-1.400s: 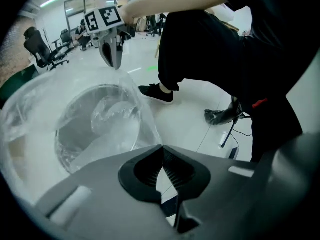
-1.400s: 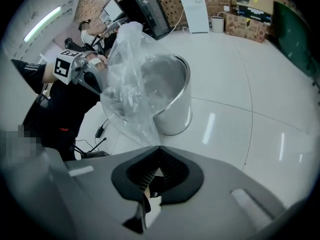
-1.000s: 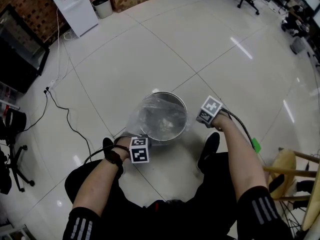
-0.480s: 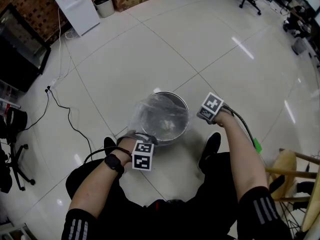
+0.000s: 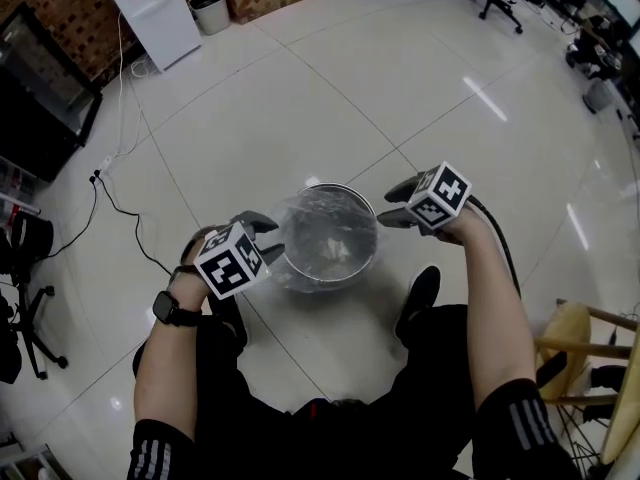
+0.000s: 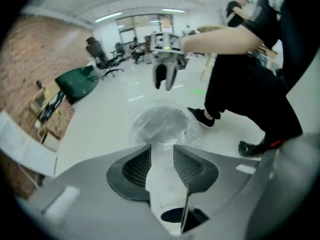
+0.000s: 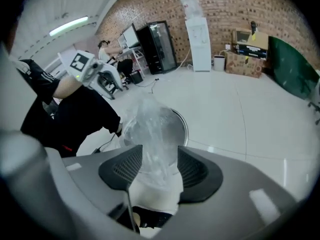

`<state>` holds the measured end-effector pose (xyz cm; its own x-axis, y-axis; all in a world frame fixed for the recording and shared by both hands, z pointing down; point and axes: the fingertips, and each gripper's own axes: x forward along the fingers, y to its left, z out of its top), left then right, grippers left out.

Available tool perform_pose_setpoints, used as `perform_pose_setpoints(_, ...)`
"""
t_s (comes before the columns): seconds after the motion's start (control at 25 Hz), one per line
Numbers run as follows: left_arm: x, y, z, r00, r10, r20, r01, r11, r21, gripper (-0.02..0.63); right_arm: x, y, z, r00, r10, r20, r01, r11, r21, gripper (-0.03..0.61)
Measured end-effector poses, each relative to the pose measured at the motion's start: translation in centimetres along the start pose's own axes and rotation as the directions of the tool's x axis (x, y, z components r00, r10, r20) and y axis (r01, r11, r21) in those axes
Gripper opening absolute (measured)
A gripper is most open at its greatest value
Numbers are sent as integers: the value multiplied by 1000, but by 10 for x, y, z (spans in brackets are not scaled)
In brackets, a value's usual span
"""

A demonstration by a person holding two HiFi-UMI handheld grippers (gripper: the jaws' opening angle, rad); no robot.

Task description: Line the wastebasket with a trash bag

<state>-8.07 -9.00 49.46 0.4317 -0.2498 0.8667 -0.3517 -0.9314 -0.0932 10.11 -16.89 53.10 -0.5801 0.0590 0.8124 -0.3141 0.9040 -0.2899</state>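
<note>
The basket (image 5: 336, 187) stands on the tile floor (image 5: 300, 98) just ahead of our feet, between the two grippers; the bag (image 5: 318, 246) sits in it, its clear film spilling over the near and left rim, while the far rim looks like bare metal.

The left gripper (image 5: 265, 236) hangs above the basket's left side; its jaws have just been opening and stand partly apart with nothing between them, only floor and bag showing beyond the gap. The right gripper (image 5: 393, 203) hangs by the right rim; its jaws have just been opening too and stand wider; film shows in the gap, but the pads do not press on it, and we cannot tell if it brushes them.

We judge the bag light, limp, slippery and easy to tear; it should be taken at the hem, a small pinch of film at the rim, pulled outward and down and not upward. The basket looks stiff but light; on glossy tile it may slide or tip if we tug from one side only, so opposite holds suit it best.

We count one basket, one bag, two grippers; farther off, one water dispenser (image 5: 150, 8) and one small bin (image 5: 205, 10).
</note>
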Motion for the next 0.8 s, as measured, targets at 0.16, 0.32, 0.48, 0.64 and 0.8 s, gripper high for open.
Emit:
perform_pose_setpoints(0.16,11,30,-47,995,-96,-38,79,944,-320,169,21,19,18,998,65,23,-64,997,-34,249)
perform_pose_setpoints(0.32,46,27,-65,987,-148,-67,114,925,-363,186,50,20,21,999,46,-11,-46,996,-83,215)
perform_pose_setpoints(0.48,63,46,-68,993,-59,-100,24,948,-316,28,60,2,18,999,-27,-21,25,997,-77,6)
perform_pose_setpoints(0.64,64,85,-61,990,95,-103,-120,953,-277,-6,55,-36,13,989,-144,-32,143,989,-30,6)
perform_pose_setpoints(0.8,75,121,-43,980,193,-38,-196,932,-304,-6,55,-78,5,965,-259,-31,259,966,9,6)
